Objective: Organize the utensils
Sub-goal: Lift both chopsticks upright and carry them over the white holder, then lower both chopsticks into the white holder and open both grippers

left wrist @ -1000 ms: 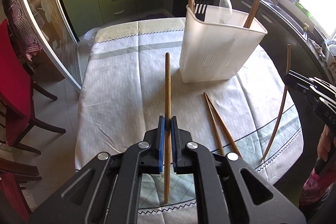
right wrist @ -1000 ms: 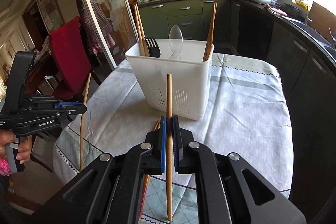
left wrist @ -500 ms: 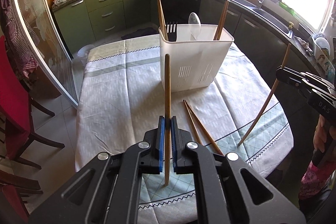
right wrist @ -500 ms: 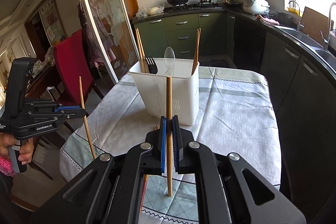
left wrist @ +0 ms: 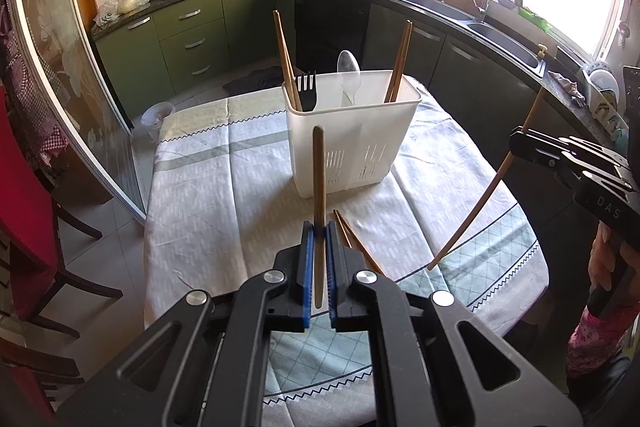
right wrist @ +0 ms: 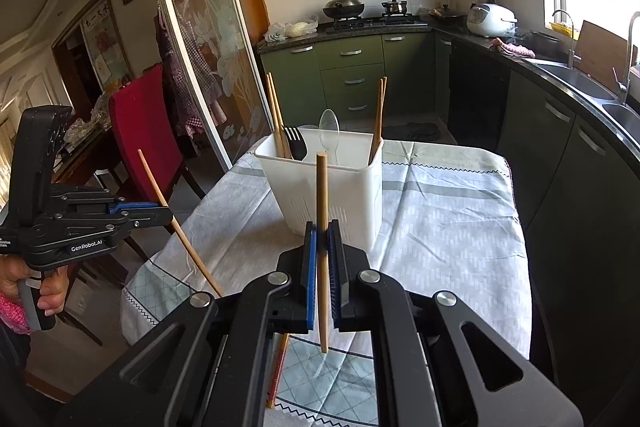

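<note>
Blue-padded fingers (left wrist: 307,267) pinching slender wooden chopstick (left wrist: 319,179), slotted white plastic caddy (left wrist: 352,147)

Both tools are matte black plastic. The left gripper (left wrist: 317,259) has blue ribbed pads (left wrist: 306,275) lining its jaws, round silver screws (left wrist: 274,276) at the linkage joints, and triangular cut-outs in the wide arms. The right gripper (right wrist: 322,255) is built the same. From the side, the left tool's body shows white "GenRobot.AI" lettering and a grey trigger under the left hand (right wrist: 50,291); the right tool reads "DAS". The right hand (left wrist: 606,259) has bare skin and a pink patterned sleeve.
</note>
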`<state>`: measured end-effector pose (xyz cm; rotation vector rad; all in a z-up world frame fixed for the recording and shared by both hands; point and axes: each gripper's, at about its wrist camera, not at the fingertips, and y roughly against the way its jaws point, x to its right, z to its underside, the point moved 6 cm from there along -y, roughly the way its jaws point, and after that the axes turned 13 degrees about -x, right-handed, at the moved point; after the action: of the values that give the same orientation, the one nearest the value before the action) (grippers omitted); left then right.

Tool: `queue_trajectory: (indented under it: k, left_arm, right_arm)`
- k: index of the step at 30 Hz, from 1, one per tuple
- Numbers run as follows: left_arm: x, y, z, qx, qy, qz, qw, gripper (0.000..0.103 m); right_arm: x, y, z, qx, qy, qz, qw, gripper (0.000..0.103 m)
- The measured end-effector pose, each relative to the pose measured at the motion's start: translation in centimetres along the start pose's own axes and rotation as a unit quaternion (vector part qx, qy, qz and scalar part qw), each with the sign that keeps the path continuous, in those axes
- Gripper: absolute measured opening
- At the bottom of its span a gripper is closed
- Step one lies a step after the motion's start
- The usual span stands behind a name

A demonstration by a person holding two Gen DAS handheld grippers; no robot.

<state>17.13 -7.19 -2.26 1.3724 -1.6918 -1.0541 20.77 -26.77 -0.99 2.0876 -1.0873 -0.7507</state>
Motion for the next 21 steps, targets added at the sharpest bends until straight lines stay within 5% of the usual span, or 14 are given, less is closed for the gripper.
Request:
queue_trajectory:
  k: [9,16,21]
  left_arm:
    - [0.9,4.4,-3.9,0.039,-0.010,0.020,0.9990,0.006]
    - [0.9,10.5,-10.2,0.107,-0.006,0.046,0.9931,0.006]
    - [0.6,12.3,-14.6,0.166,0.000,0.031,0.9857,0.006]
  right_arm:
    - [-1.9,4.2,-4.5,0.044,0.027,0.004,0.999,0.007]
    - [-2.7,9.0,-11.8,0.109,0.031,0.022,0.993,0.006]
    - [-1.6,10.1,-16.8,0.145,0.011,0.033,0.989,0.006]
